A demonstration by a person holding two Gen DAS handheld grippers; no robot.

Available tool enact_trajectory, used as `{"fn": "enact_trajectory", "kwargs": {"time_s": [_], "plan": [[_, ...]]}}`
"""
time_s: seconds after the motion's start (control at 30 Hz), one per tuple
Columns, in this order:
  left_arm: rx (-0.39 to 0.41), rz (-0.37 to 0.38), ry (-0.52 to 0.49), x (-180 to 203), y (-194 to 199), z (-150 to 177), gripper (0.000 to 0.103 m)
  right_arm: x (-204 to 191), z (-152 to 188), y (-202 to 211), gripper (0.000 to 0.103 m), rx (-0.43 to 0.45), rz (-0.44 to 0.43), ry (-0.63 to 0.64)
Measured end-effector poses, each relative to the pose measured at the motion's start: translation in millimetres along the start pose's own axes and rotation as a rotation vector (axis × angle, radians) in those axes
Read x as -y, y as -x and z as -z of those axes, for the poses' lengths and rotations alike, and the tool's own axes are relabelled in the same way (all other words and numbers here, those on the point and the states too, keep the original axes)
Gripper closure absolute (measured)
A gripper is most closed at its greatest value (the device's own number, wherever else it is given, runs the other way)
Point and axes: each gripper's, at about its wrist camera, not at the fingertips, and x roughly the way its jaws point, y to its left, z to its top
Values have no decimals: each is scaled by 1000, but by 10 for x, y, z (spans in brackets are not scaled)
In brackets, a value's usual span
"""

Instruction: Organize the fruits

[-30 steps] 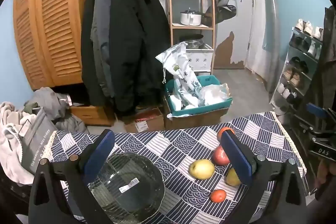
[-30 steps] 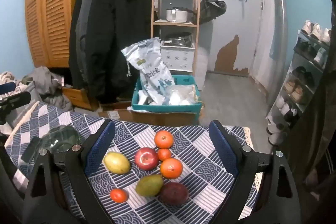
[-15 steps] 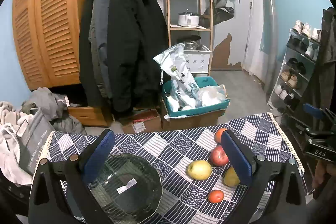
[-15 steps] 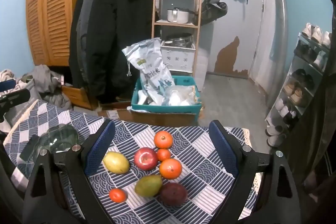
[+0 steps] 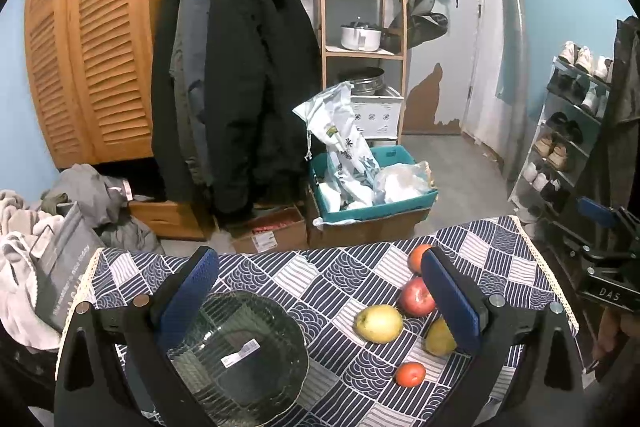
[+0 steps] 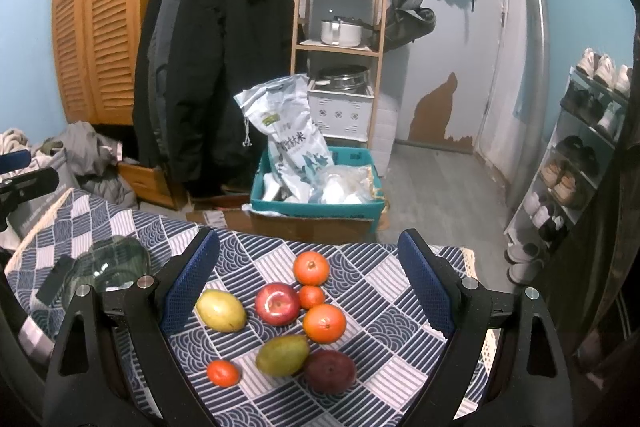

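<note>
Several fruits lie grouped on the patterned tablecloth (image 6: 372, 291): a red apple (image 6: 277, 303), a yellow mango (image 6: 220, 309), a green pear (image 6: 282, 354), a dark purple fruit (image 6: 330, 371), two larger oranges (image 6: 311, 268) (image 6: 324, 322) and small tangerines (image 6: 223, 373). My right gripper (image 6: 308, 263) hovers open above them, holding nothing. A clear ribbed glass bowl (image 5: 240, 351) with a label sits on the table's left. My left gripper (image 5: 318, 283) is open over the bowl's right side, with the mango (image 5: 378, 323) and apple (image 5: 417, 302) toward its right finger.
Beyond the table's far edge a teal crate (image 6: 316, 195) of bags sits on cardboard boxes. Dark coats (image 6: 212, 67) hang by a wooden louvred wardrobe (image 5: 88, 59). A shoe rack (image 6: 580, 155) stands right, a laundry pile (image 5: 48, 211) left.
Both views have drifted slightly, the fruit and bowl sitting a little lower in frame than a second ago. Both grippers stay open and no fruit has moved.
</note>
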Motion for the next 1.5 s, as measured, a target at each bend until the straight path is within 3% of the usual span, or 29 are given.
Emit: {"fn": "enact_trajectory", "kwargs": {"time_s": [0.6, 1.5], "plan": [[-10, -26, -1, 2, -29, -1, 1, 16, 32, -13, 14, 1, 2, 5], [-20, -5, 3, 37, -26, 21, 1, 3, 27, -8, 14, 2, 3, 10]]}}
